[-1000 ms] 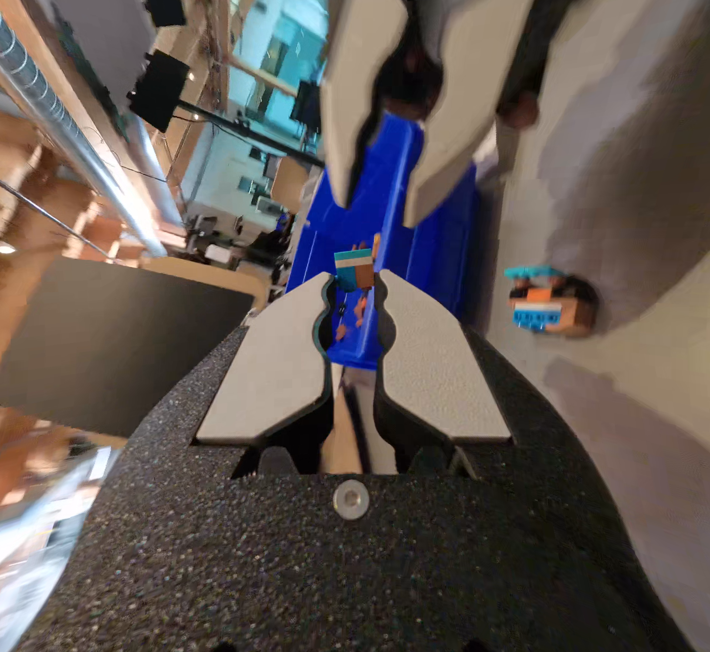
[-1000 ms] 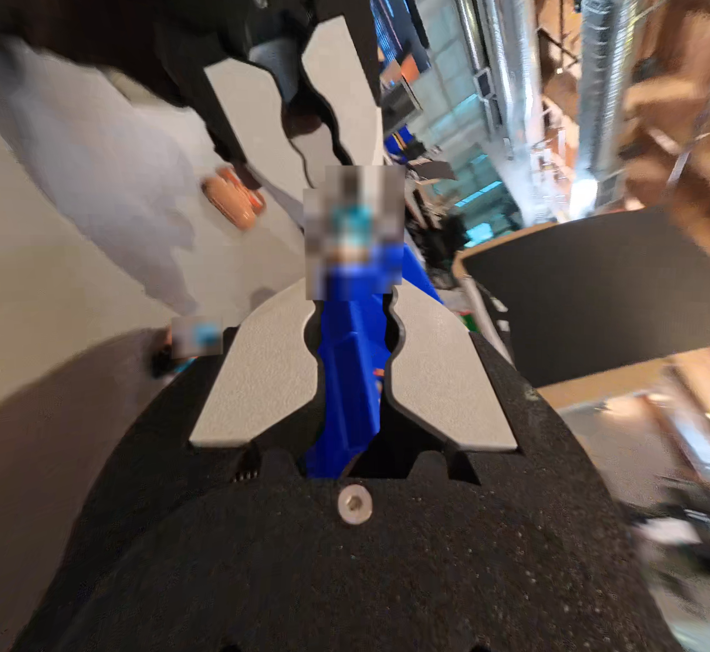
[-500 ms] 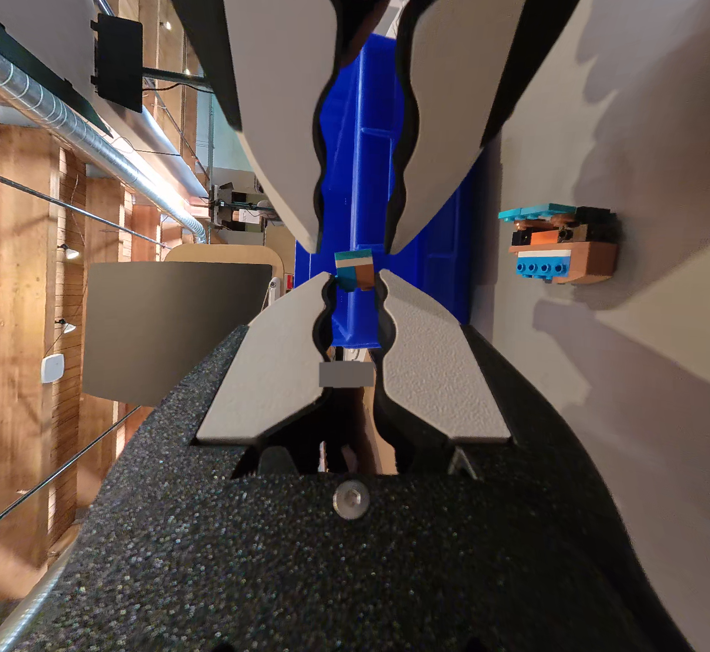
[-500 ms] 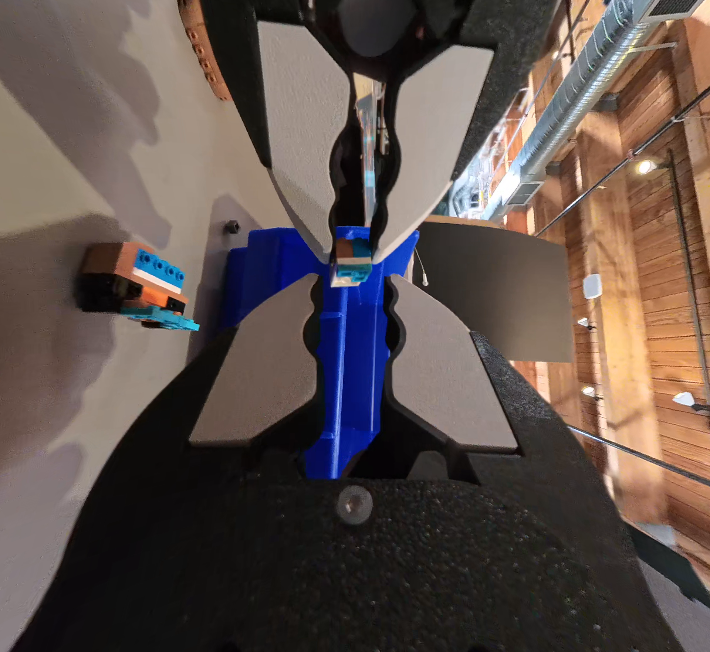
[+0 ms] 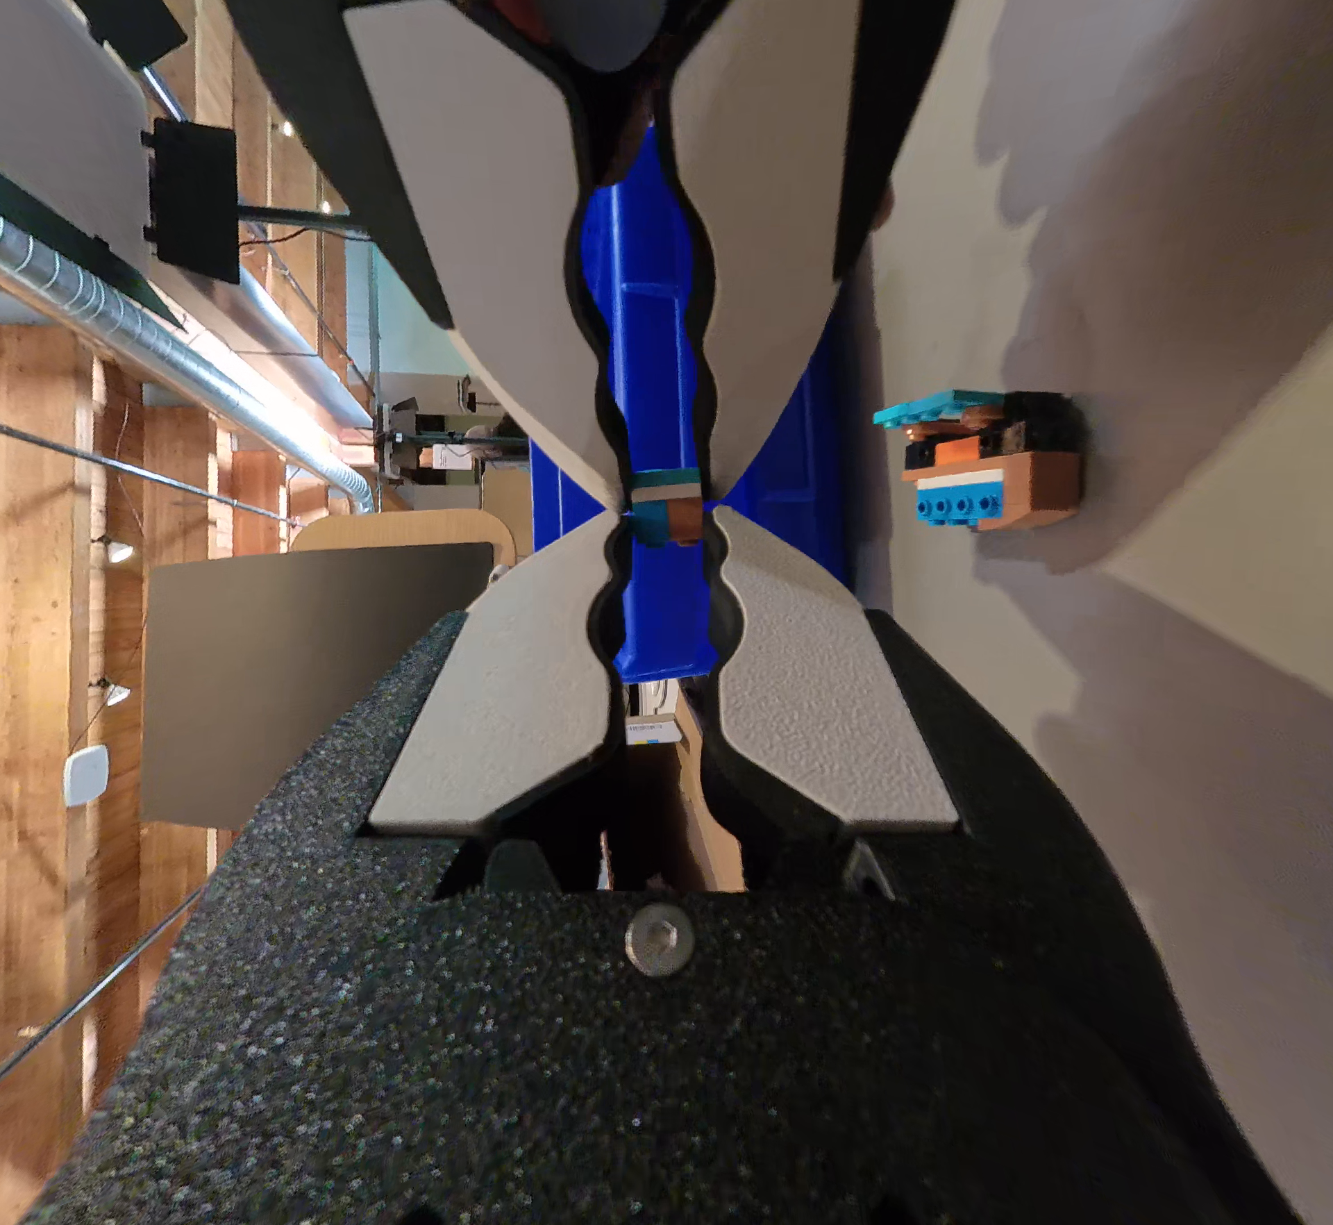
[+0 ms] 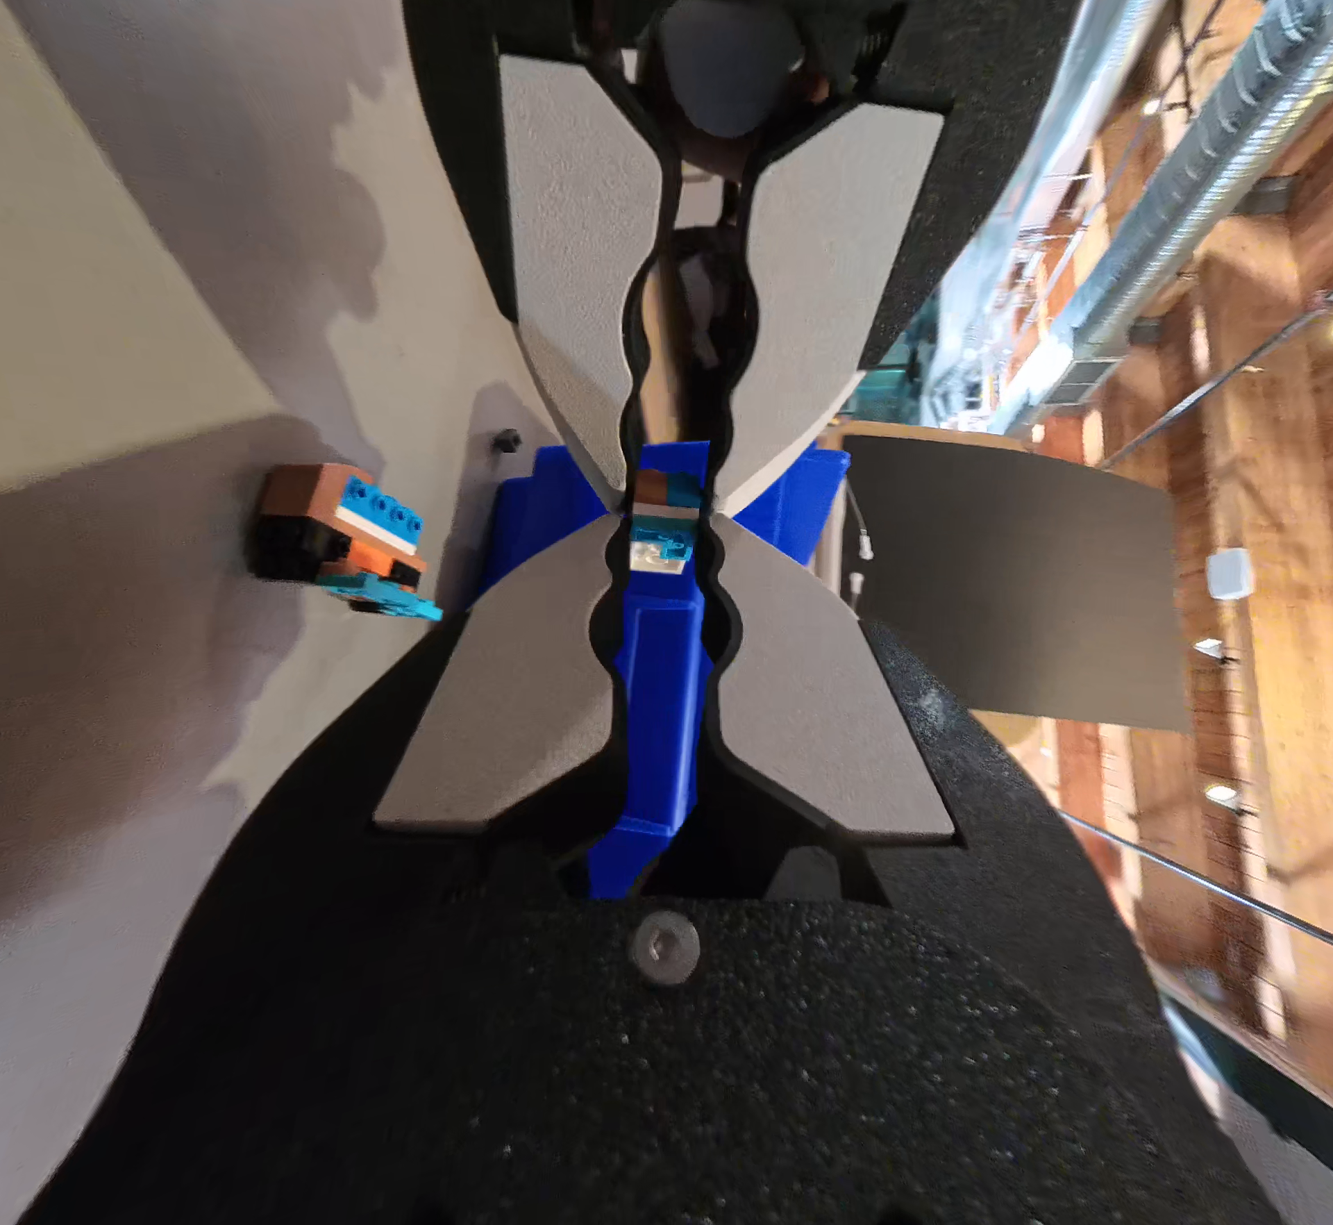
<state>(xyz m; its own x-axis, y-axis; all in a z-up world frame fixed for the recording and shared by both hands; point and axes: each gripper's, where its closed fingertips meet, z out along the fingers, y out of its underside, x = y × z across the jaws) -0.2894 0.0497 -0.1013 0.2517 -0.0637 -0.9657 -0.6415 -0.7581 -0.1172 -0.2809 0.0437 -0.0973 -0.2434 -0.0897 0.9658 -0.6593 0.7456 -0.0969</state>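
Observation:
My two grippers meet tip to tip in the air. My left gripper (image 5: 663, 532) is shut on a small brick stack (image 5: 684, 516) of teal, brown and white pieces. My right gripper (image 6: 665, 534) comes from the opposite side and is shut on the stack's teal and white end (image 6: 658, 552). In the left wrist view the right gripper (image 5: 665, 489) enters from the top; in the right wrist view the left gripper (image 6: 667, 487) does. A larger brick build (image 5: 988, 462) of brown, blue, white, orange, black and teal sits on the white table (image 5: 1154, 685), apart from both grippers; it also shows in the right wrist view (image 6: 339, 541).
A blue plastic bin (image 5: 649, 361) stands on the table behind the gripper tips, also in the right wrist view (image 6: 656, 685). A tiny black piece (image 6: 507, 441) lies on the table near the bin. A dark panel (image 5: 310, 671) stands beyond the table. Left and right tips are no more than a few centimetres apart.
The right gripper has come in from farther off until its tips meet my left gripper's. Its fingers have closed onto the brick stack. The left gripper's grip is unchanged.

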